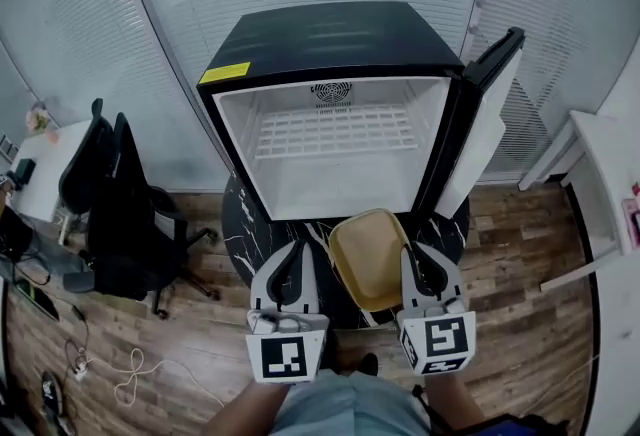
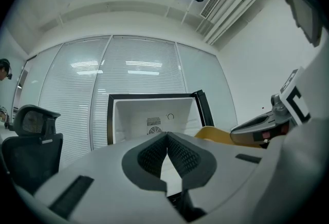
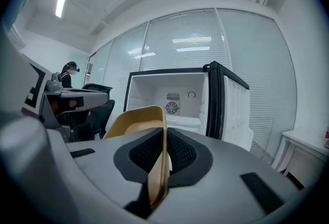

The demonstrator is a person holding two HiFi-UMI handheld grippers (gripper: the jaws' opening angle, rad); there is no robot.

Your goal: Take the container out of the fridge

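A tan container (image 1: 368, 257) hangs in front of the black fridge (image 1: 335, 39), outside it and above the dark round table (image 1: 245, 224). My right gripper (image 1: 412, 262) is shut on the container's right wall. In the right gripper view the wall (image 3: 160, 153) stands clamped between the pads, with the fridge (image 3: 172, 95) behind it. The fridge's white inside is empty and its door (image 1: 487, 119) is swung open to the right. My left gripper (image 1: 297, 264) is shut on nothing, just left of the container. In the left gripper view its jaws (image 2: 167, 136) meet, and the container (image 2: 215, 134) shows at the right.
Two black office chairs (image 1: 118, 209) stand at the left on the wooden floor, with cables (image 1: 125, 382) near them. A white desk (image 1: 612, 174) is at the right. Glass walls with blinds run behind the fridge. A person (image 3: 68, 72) is far off at the left.
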